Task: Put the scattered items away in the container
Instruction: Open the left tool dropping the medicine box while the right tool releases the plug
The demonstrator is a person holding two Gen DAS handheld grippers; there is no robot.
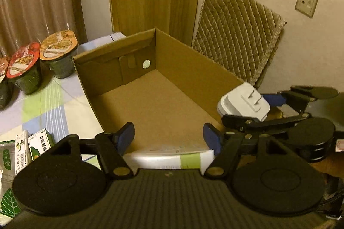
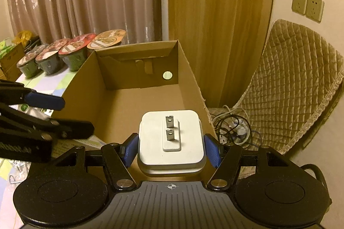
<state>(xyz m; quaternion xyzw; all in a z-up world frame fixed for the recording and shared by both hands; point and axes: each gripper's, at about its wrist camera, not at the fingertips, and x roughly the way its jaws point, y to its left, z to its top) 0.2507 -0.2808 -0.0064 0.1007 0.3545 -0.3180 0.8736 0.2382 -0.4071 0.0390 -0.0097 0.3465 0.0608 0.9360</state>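
Note:
An open brown cardboard box (image 1: 189, 61) stands on the table, its floor mostly bare. My left gripper (image 1: 168, 138) hangs open over the box's near end, blue pads wide apart. Below it, a white packet with a green stripe (image 1: 172, 159) lies in the box. My right gripper (image 2: 171, 151) is shut on a white power adapter (image 2: 172, 138), prongs facing up, just above the box's near right corner (image 2: 200, 100). In the left wrist view the adapter (image 1: 244, 103) and right gripper (image 1: 253, 109) hover at the box's right wall.
Several sealed noodle cups (image 1: 58, 52) stand in a row left of the box. Small medicine boxes (image 1: 40, 143) and packets lie on the checked tablecloth (image 1: 53, 100) at front left. A quilted chair cushion (image 2: 296, 78) and tangled cables (image 2: 234, 128) sit to the right.

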